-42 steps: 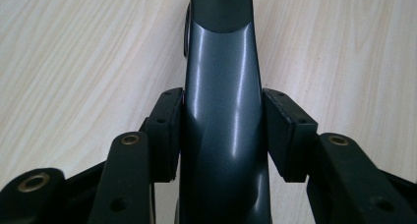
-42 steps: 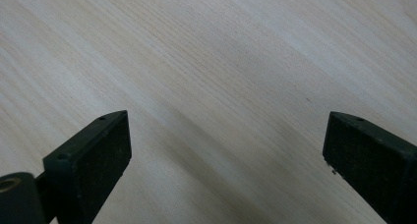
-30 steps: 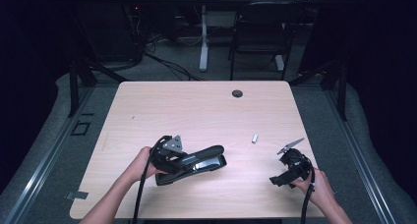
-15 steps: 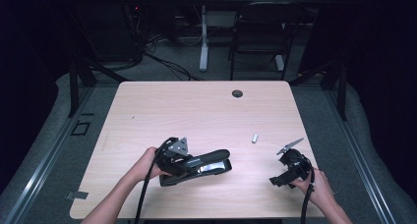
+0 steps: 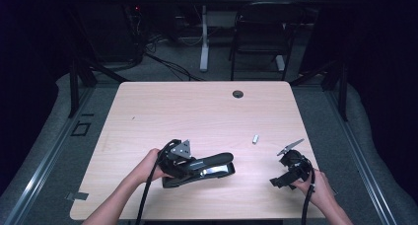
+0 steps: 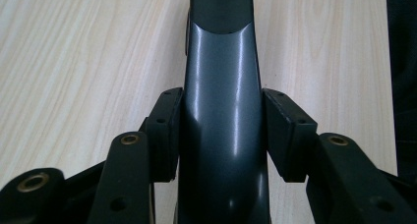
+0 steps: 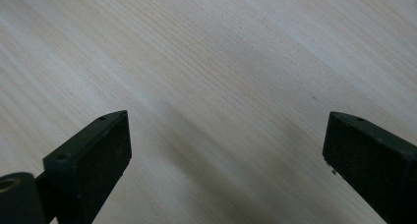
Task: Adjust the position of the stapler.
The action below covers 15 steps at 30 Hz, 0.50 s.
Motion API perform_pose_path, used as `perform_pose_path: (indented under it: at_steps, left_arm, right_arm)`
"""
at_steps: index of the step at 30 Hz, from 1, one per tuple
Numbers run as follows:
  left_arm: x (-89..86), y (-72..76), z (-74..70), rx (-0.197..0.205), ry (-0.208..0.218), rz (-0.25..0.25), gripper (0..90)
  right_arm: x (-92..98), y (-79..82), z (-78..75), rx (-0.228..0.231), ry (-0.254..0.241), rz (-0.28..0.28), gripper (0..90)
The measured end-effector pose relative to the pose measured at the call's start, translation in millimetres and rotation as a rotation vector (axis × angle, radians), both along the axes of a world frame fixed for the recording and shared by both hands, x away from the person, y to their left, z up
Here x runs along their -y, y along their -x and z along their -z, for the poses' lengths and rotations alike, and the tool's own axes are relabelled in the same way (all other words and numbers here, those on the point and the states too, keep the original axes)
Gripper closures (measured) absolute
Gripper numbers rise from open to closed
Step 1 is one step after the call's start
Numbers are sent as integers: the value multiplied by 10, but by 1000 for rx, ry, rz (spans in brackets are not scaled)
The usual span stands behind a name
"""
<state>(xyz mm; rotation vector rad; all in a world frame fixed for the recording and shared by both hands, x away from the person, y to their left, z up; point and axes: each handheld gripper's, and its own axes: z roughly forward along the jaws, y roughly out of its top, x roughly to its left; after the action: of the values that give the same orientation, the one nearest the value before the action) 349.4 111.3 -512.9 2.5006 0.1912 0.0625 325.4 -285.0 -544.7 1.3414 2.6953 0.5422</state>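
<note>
With my left gripper clamped across the stapler, its dark arm squarely between the jaws, I should keep it level on the table while my right gripper waits wide open.

— What is the room like?
— Dark. Most of the light falls on a pale wooden table with rounded corners and a small round cable port near its far edge.
— And the floor?
— Grey carpet all around, with a metal rail running along the left side and another rail along the right.
— Any furniture behind the table?
— A black chair stands past the far edge, beside the white leg of another desk. Loose cables trail over the floor there.
— Walls or windows?
— Too dark to tell; the sides fade into black.
</note>
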Motion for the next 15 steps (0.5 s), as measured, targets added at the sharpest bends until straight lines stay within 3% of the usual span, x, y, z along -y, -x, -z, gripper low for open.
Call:
perform_pose_path:
  at_steps: [15]
  left_arm:
    - [113,29,3,-5,2,74,535]
  right_arm:
    - [2,-2,-6,0,12,-9,39]
